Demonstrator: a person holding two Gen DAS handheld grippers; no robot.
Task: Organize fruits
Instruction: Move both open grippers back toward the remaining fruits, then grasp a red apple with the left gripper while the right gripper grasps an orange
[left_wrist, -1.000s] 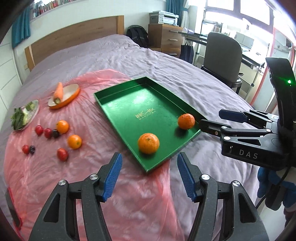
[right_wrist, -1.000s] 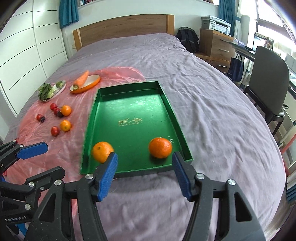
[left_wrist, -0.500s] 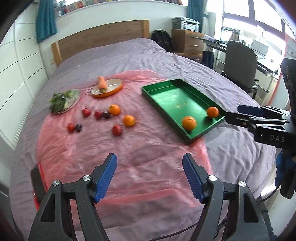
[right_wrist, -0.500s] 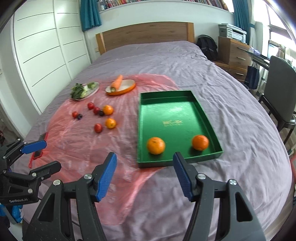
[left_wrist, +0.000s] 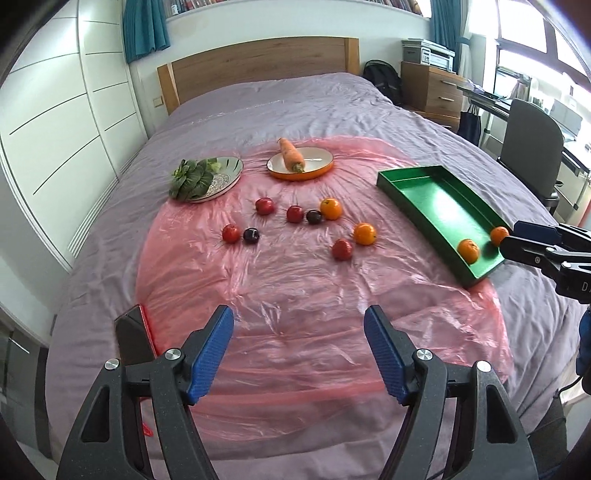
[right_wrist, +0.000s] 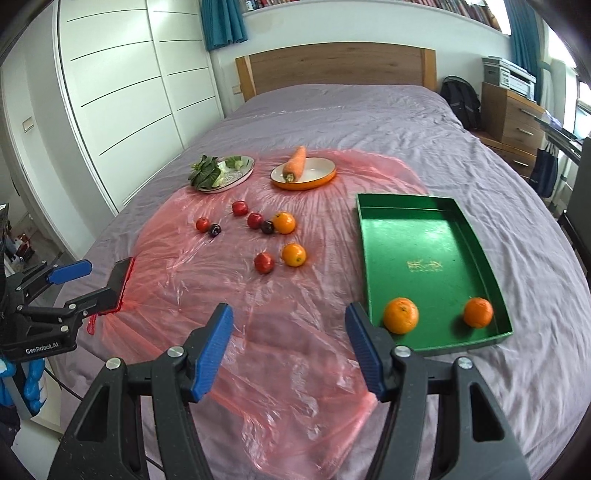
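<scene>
Lying inside the rectangular green tray, two dimpled round oranges; left gripper and right gripper released, empty.

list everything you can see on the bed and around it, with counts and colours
green rectangular tray: 1, right side of bed
oranges in tray: 2, near end
loose oranges: 2, on pink plastic sheet
small red fruits: 4, on sheet
dark plums: 2, among them
carrot: 1, on orange-rimmed dish
leafy greens: on patterned plate
phone in red case: 1, sheet's left edge
purple bedspread: 1
wooden headboard: 1
left gripper: open, empty
right gripper: open, empty
</scene>
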